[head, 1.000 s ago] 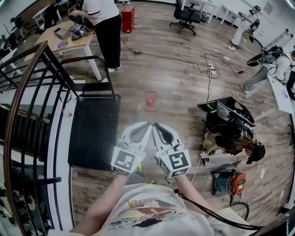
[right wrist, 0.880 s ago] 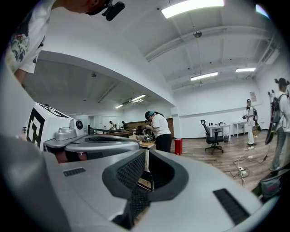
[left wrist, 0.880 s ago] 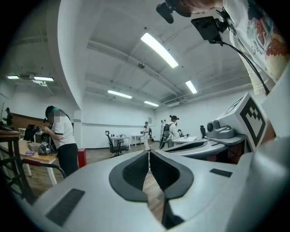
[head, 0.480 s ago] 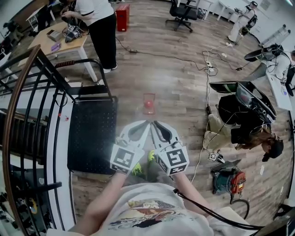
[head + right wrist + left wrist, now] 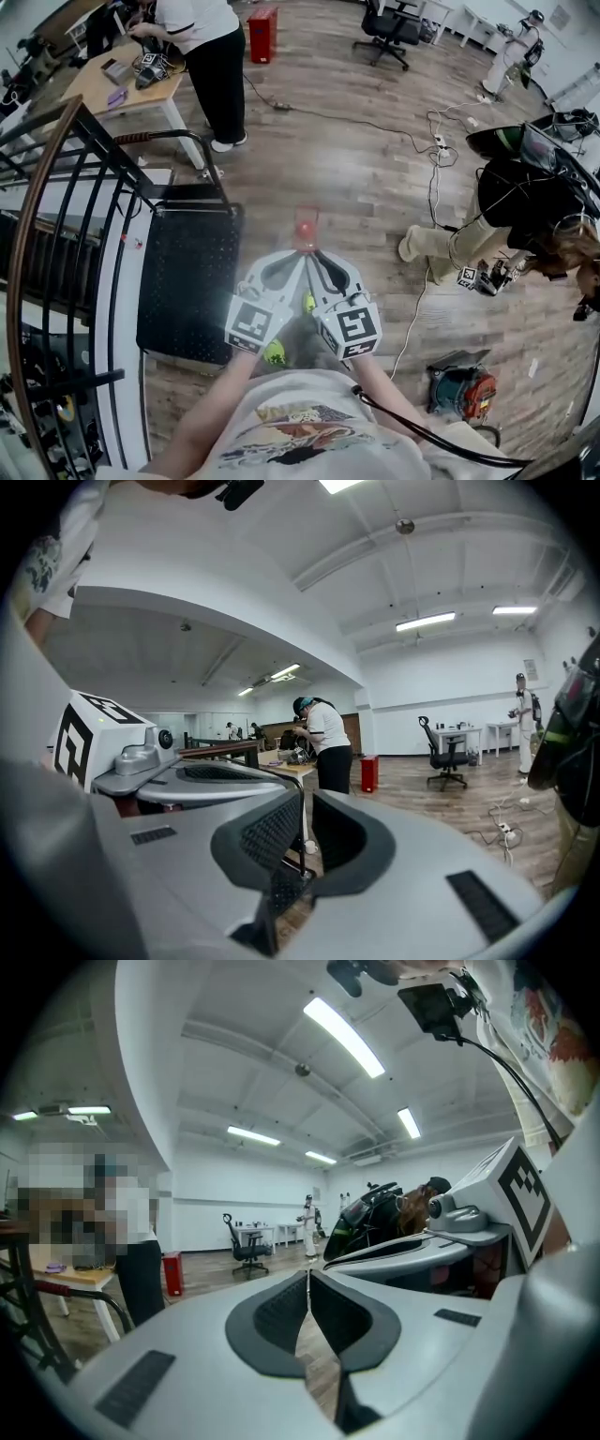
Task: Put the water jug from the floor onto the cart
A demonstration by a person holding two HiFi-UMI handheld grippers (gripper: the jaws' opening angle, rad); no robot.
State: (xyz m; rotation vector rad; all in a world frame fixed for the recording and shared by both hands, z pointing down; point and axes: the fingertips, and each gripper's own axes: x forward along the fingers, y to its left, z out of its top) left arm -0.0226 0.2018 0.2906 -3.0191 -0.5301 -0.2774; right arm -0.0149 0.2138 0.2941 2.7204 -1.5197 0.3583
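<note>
The water jug [image 5: 306, 228] stands on the wood-plank floor [image 5: 375, 187], just beyond the tips of both claws and just off the right edge of the cart [image 5: 192, 272]. It is small and blurred in the head view, but it looks like a clear, squarish container with a red top.

The cart is a low flat platform with a black, finely perforated deck, and a bent black tube handle [image 5: 187, 139] rises at its far end. A dark metal railing [image 5: 56, 216] with a curved brown top rail runs along the cart's left side.

The left claw [image 5: 296, 257] and right claw [image 5: 317, 255] are held side by side, pointing forward, their smooth grey shells nearly touching. Each carries a white cube with a black square marker (left cube [image 5: 251, 323], right cube [image 5: 352, 328]). The left claw is clenched, and its black ribbed pads [image 5: 281, 1312] meet along a thin seam with nothing between them. The right claw is clenched too, and its pads [image 5: 272, 834], dotted with a fine grid, leave only a sliver of gap with nothing in it.

Farther off, a person [image 5: 211, 47] stands at a light wooden table [image 5: 103, 89], and another person [image 5: 525, 202] crouches at the right. Thin cables [image 5: 431, 178] snake across the planks. An orange and teal power tool [image 5: 459, 386] lies near the lower right.
</note>
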